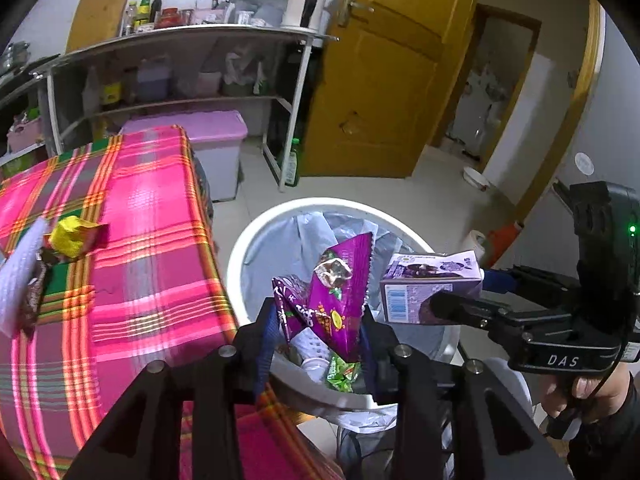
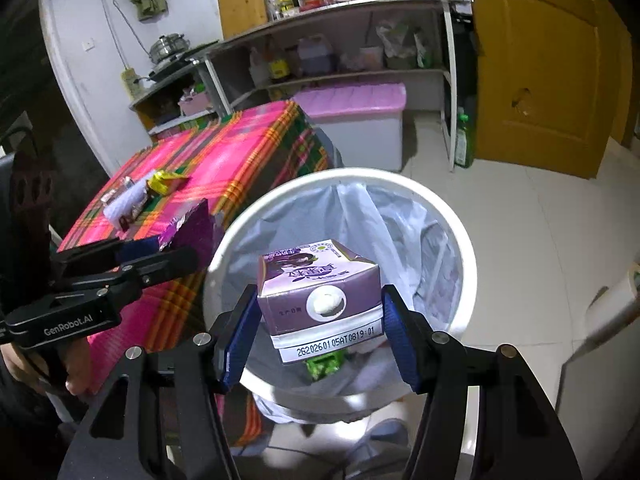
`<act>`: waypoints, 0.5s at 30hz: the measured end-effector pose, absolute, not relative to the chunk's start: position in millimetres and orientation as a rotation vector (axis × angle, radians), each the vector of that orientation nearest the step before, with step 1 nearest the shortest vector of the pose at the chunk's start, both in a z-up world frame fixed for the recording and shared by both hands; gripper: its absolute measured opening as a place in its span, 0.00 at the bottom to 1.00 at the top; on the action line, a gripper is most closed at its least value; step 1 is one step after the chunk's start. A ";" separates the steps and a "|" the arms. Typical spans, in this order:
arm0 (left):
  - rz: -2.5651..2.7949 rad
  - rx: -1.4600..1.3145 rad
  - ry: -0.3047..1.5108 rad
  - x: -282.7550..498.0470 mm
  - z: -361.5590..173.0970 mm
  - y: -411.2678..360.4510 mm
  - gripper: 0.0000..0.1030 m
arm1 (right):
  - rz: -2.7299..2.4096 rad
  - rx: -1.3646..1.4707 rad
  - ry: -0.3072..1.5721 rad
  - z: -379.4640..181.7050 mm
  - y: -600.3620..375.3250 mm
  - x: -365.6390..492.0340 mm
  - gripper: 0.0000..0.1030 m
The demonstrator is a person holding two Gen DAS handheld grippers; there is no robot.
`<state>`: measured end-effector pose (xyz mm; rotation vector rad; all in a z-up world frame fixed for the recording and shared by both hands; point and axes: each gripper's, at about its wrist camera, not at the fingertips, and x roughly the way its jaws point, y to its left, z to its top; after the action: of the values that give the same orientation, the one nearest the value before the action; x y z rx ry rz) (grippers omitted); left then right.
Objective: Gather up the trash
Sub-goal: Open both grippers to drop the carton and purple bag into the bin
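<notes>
Left gripper (image 1: 320, 332) spread, purple snack wrapper (image 1: 340, 292) slipping over lined bin (image 1: 256, 236); right gripper (image 2: 320, 316) pinching milk carton (image 2: 320, 292) above it; yellow wrapper (image 1: 74, 236), other scraps waiting on plaid tablecloth (image 1: 160, 240)

**Purple wrapper and carton over the lined bin**

The left gripper (image 1: 320, 320) is over the white trash bin (image 1: 256, 240), with a purple snack wrapper (image 1: 340, 300) standing between its blue-padded fingers (image 1: 267, 344); whether the pads press it cannot be told. Just right, the right gripper (image 1: 440, 300), held by a hand (image 1: 592, 392), has a purple drink carton (image 1: 428, 288) above the bin. Green wrappers (image 1: 340, 376) lie inside the bin's liner. On the plaid tablecloth (image 1: 140, 280) at far left lie a yellow wrapper (image 1: 74, 236) and a white cloth (image 1: 20, 276).
</notes>
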<state>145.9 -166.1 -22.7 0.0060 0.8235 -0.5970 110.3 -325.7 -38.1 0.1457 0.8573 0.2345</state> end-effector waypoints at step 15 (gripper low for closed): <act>-0.608 -0.026 0.861 156.9 -34.0 -167.1 0.51 | 0.202 0.136 0.849 -41.4 -329.8 109.9 0.59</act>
<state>156.9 -167.1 -34.0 -0.0263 0.8612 -0.6081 109.9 -329.8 -41.4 0.1358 0.8485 0.2019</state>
